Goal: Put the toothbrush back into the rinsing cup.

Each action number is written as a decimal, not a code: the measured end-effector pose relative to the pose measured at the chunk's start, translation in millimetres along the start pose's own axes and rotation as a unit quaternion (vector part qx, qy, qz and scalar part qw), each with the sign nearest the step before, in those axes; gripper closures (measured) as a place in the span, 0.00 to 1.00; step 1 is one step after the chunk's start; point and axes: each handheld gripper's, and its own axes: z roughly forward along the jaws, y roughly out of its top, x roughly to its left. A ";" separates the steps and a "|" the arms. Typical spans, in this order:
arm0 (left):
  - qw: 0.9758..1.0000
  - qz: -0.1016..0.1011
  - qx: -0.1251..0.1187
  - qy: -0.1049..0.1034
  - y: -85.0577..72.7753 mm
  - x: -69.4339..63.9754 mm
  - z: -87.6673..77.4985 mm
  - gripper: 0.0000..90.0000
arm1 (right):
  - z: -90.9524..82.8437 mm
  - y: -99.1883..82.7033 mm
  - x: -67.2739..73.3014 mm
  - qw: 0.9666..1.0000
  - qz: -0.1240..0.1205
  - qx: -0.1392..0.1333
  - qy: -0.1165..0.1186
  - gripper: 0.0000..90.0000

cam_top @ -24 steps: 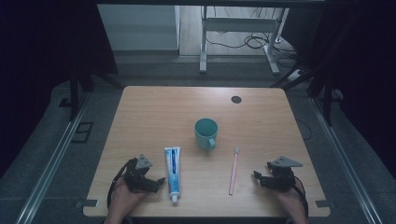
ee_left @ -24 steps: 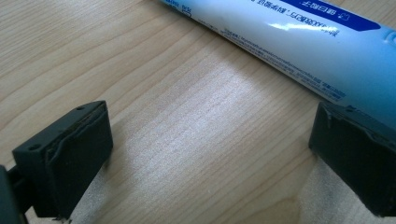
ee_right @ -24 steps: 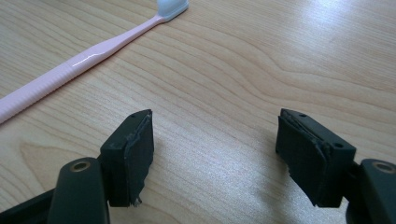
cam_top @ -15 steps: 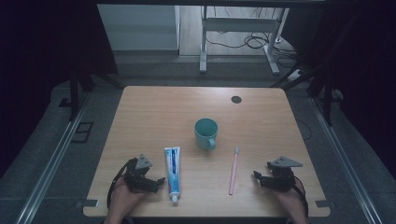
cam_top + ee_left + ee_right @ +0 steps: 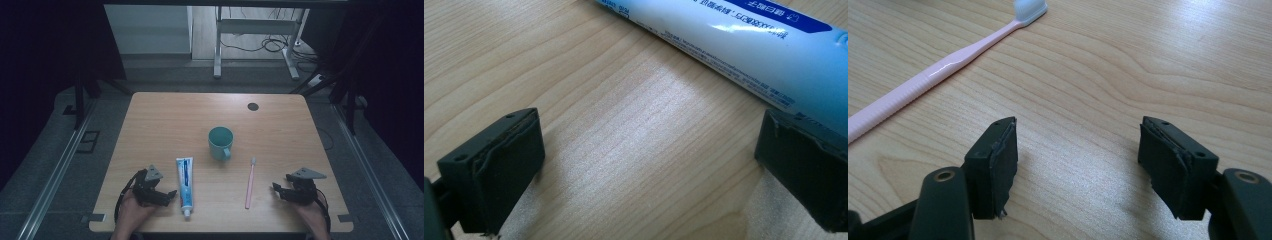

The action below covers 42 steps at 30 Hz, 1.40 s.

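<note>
So the biggest thing here is the light wood tabletop [image 5: 165, 125], with a small dark round spot [image 5: 253, 106] near its far right corner. Pretty much dead center sits a teal mug [image 5: 220, 142], upright, with its handle turned toward the person's side.

Next down in size are the two tools. The left hand-held gripper [image 5: 170, 194] rests near the front left edge, held from below by a hand [image 5: 131, 212]. In the left gripper view its jaws are spread wide with nothing but bare wood between them, and the toothpaste tube [image 5: 744, 45] runs across the top right, passing right by the right-hand jaw; can't tell if that jaw actually touches it. The right hand-held gripper [image 5: 276, 190] is over at the front right, also spread apart and empty, with bare tabletop in the gap in its own view.

The white and blue toothpaste tube lies flat just beside the left gripper, cap end pointing at the front edge.

Smallest is the pink toothbrush [image 5: 249, 182], lying flat between the tube and the right gripper, white bristle head [image 5: 1029, 8] pointing away toward the mug. It's near the right gripper's jaws but clearly apart from them.
</note>
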 end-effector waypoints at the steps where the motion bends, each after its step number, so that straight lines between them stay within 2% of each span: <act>1: 1.000 0.000 0.000 0.000 0.0 0.0 0.0 0.00 | -0.1 0.2 0.0 1.000 0.001 0.001 0.000 0.36; 5: 1.000 0.000 0.000 0.000 0.0 0.0 0.0 0.00 | -1.7 1.9 0.3 1.000 0.007 0.010 -0.001 0.41; 8: 1.000 0.000 0.000 0.000 0.0 0.0 0.0 0.00 | -3.4 3.9 0.9 1.000 0.015 0.017 0.008 0.42; 11: 1.000 0.000 0.000 0.000 0.0 0.0 0.0 0.00 | -3.6 4.9 3.2 1.000 0.005 0.024 0.008 0.47; 15: 1.000 0.000 0.000 0.000 0.0 0.1 0.0 0.00 | -6.7 8.0 6.9 1.000 -0.004 0.019 0.011 0.56; 19: 1.000 0.000 0.000 0.000 0.0 0.1 0.1 0.00 | -8.3 10.1 8.6 1.000 -0.015 0.020 0.011 0.69; 25: 1.000 0.000 0.000 0.000 0.0 0.1 0.0 0.00 | -6.1 13.3 12.5 0.998 -0.026 0.028 0.041 0.84; 33: 1.000 0.000 0.000 0.000 0.0 0.2 0.0 0.00 | -5.1 22.3 23.4 0.996 -0.046 0.028 0.068 0.96; 42: 1.000 0.000 0.000 0.000 0.2 0.4 0.1 0.00 | -0.5 30.4 34.0 0.994 -0.061 0.025 0.093 0.98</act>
